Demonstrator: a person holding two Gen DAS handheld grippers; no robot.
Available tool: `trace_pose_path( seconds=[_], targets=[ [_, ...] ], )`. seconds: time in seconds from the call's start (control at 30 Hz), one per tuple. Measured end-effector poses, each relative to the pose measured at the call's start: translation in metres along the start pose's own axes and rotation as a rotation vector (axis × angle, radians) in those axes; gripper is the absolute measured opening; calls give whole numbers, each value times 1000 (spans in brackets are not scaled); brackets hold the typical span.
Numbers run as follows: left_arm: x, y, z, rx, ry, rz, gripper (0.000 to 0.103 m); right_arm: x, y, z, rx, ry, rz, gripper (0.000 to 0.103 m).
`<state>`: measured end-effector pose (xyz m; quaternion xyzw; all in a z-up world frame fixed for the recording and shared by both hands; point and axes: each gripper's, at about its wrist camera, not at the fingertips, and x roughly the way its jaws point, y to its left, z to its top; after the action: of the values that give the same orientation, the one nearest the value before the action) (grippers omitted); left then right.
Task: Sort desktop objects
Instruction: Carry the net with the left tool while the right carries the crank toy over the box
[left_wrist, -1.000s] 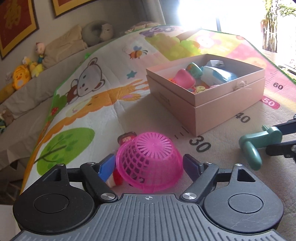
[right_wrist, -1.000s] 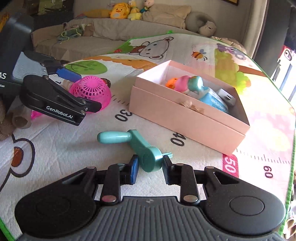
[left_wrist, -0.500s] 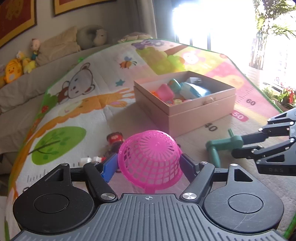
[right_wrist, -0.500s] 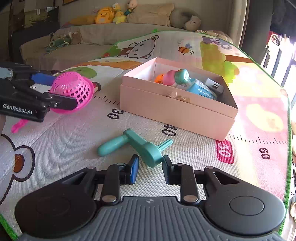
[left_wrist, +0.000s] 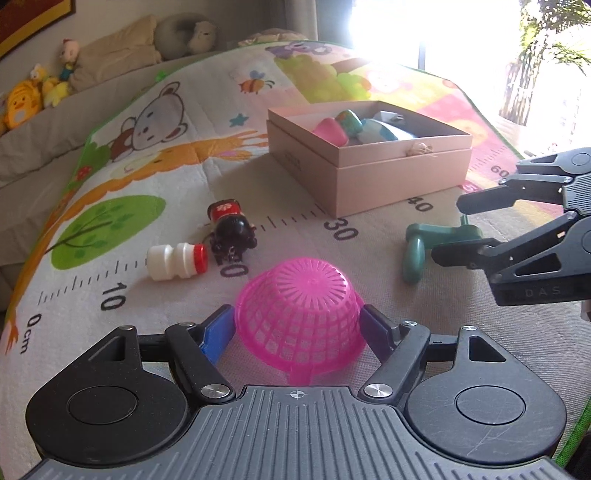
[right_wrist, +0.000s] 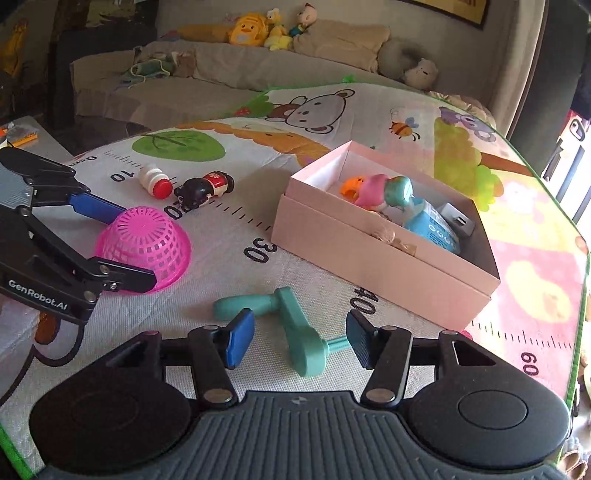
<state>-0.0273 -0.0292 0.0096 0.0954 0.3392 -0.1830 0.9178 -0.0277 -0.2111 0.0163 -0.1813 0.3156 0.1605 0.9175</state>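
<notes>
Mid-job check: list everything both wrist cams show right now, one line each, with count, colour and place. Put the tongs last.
basket: one, pink, upside down on the mat between the left pads.
crank handle: one, teal, lying on the mat between the right pads, untouched.
box: one, pale pink, open, on the mat by the 40 mark, toys inside.
doll: one, black and red, lying near the 20 mark.
small bottle: one, white with red cap, on its side beside the doll.
play mat: one, multicoloured.
plush toys: several, mostly yellow, on the sofa.
left tongs: gripping the basket.
right tongs: just been opening, off the crank handle.
</notes>
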Motion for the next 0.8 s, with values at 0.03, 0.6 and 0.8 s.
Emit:
trace_pose_path(
  seconds=[0.03, 0.6, 0.8],
  targets=[
    [0, -2, 1, 6, 1, 1, 79, 6, -1, 2, -9, 12, 10, 54],
    [-51, -28, 56, 98, -163, -1, 77, -97, -49, 33, 101, -207, -24, 0],
    [-48, -23, 86, 39, -224, 19, 77, -106, -84, 31, 175, -210, 40, 4]
  ],
)
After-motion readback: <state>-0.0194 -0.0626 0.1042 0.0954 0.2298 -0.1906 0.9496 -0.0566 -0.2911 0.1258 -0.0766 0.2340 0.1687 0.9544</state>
